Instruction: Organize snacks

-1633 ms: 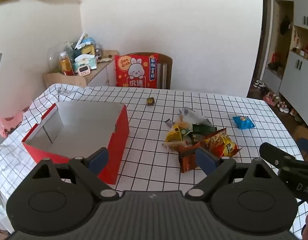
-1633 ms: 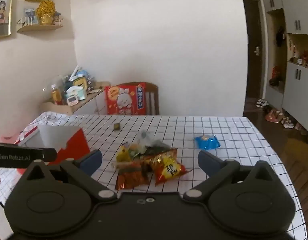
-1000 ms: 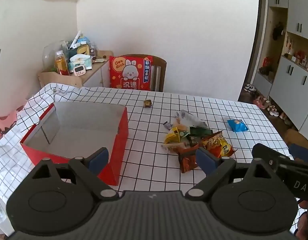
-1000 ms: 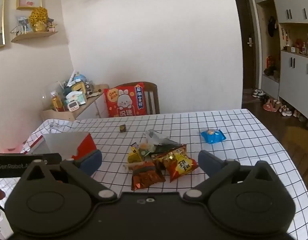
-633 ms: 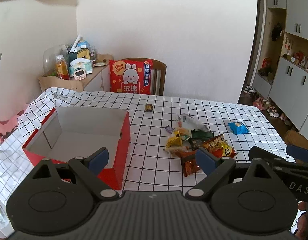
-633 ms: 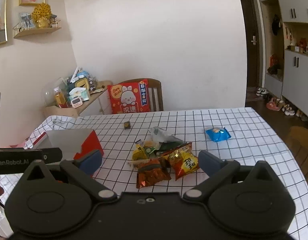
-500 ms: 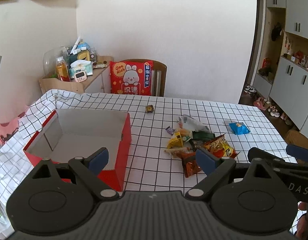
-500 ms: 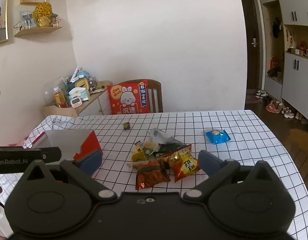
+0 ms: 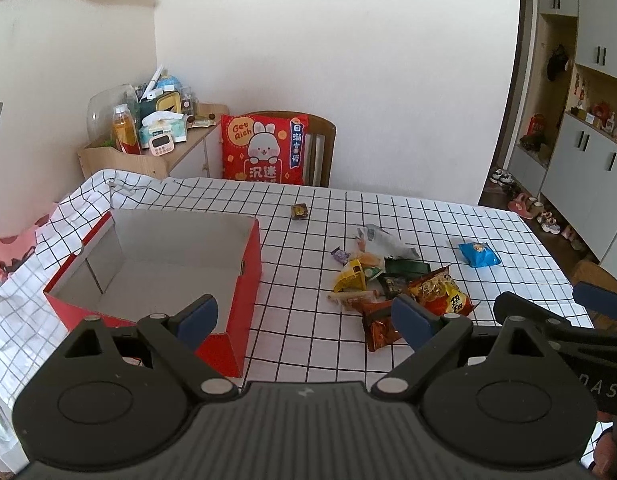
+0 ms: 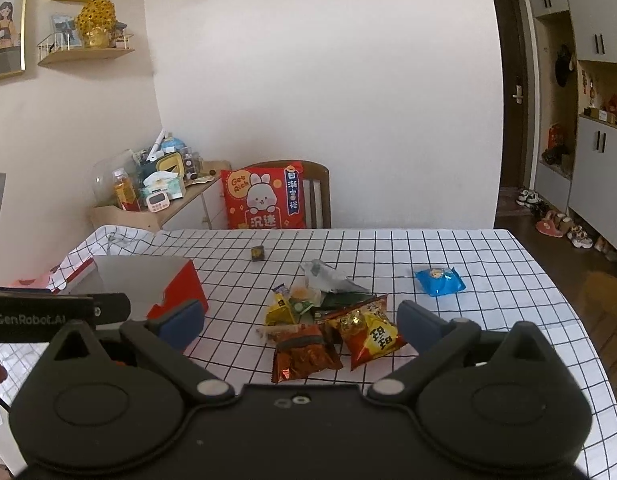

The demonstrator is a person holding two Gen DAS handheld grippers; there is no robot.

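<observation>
Black left gripper, blue fingertips, silver screws, white "GenRobot.AI" lettering

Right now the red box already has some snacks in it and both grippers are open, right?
Not quite. The left wrist view shows the red box has nothing in it; the snacks lie in a pile on the table. The left gripper and right gripper are both open.

Both wrist views above table's near edge, facing forward, sharing snack pile
</observation>
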